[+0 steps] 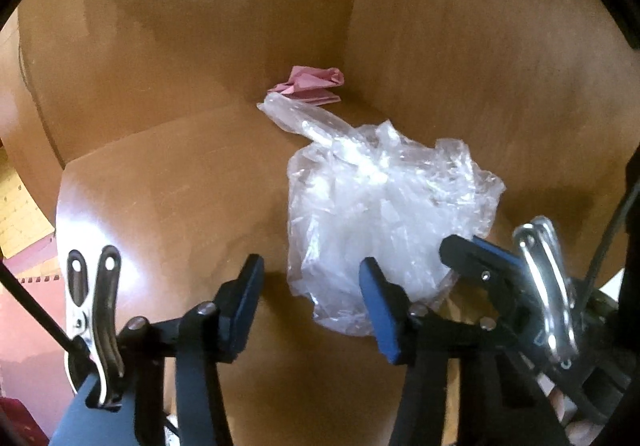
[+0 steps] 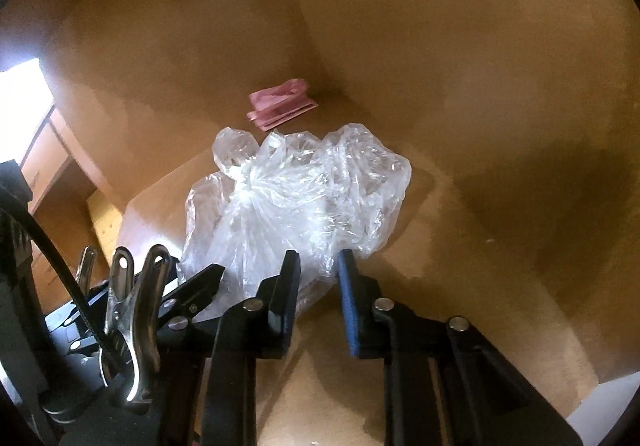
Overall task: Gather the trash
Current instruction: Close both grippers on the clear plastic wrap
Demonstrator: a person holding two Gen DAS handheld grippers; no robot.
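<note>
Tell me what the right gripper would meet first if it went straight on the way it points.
Most likely the crumpled clear plastic bag, whose near edge already lies between the tips of the right gripper. The pink folded paper sits farther back in the corner; exact depth is unclear.

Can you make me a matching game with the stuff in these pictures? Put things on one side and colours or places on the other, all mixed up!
Things:
1. crumpled plastic bag
2. folded paper
3. shelf
4. metal clip

Clues:
A. pink, tucked far back in the corner
B. shiny silver, fixed beside a claw
C. see-through, lying just in front of both claws
D. brown wood, underneath everything

Right pairs: 1-C, 2-A, 3-D, 4-B
</note>
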